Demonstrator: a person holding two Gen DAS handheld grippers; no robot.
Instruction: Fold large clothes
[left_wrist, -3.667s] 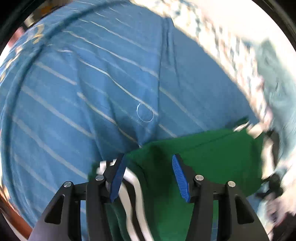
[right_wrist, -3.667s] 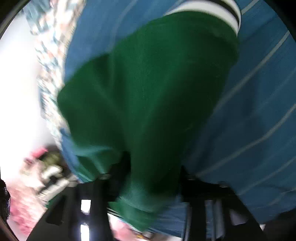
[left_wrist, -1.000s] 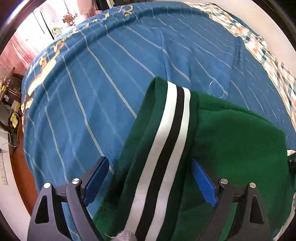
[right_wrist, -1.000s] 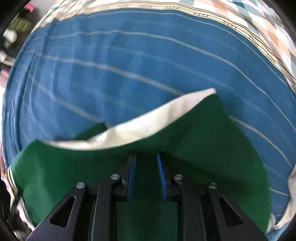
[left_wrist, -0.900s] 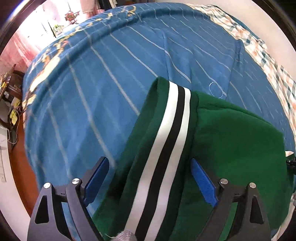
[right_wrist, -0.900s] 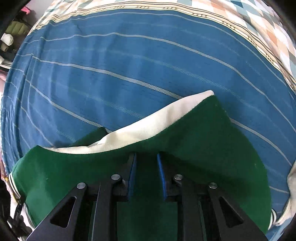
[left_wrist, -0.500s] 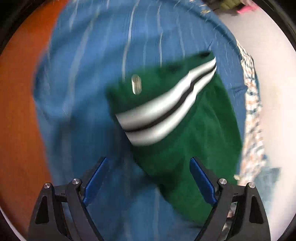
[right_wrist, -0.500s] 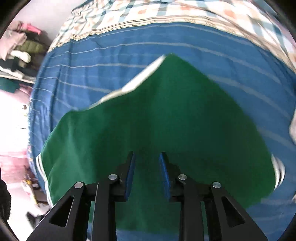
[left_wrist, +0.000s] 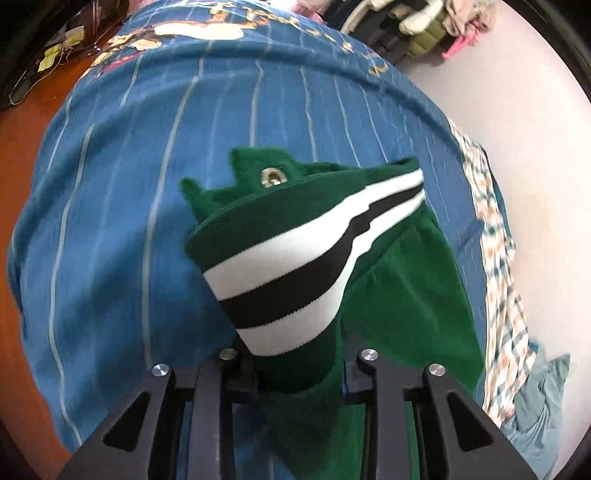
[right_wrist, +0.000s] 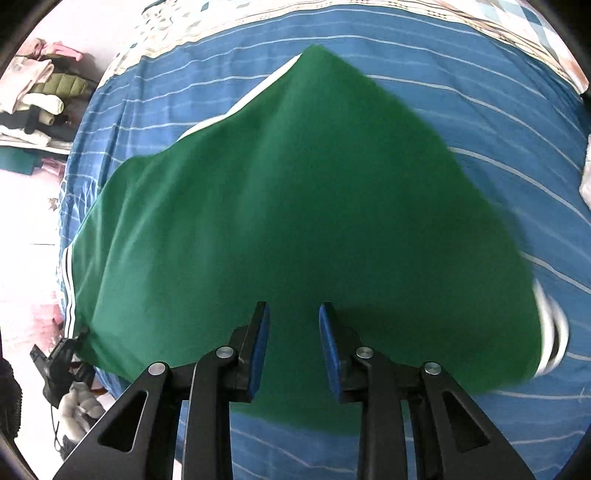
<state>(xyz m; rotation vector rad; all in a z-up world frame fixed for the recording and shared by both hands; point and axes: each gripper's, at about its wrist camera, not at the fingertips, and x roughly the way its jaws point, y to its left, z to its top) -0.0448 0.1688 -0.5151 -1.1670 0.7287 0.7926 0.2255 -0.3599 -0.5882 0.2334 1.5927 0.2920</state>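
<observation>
A green garment with a white and black striped band lies on a blue striped bedspread. In the left wrist view my left gripper is shut on the garment's striped end, and the cloth hides its pads. A metal snap shows on a green flap behind the band. In the right wrist view my right gripper stands over the spread green cloth with its jaws slightly apart; the cloth passes between the blue pads.
A checked sheet runs along the bed's right side by a white wall. Piled clothes sit beyond the bed. An orange-brown floor shows at left. The other gripper shows at the garment's left edge.
My left gripper has closed on the striped end of the garment, having stood wide open over it. My right gripper's jaws have parted a little, and the green cloth has spread out.
</observation>
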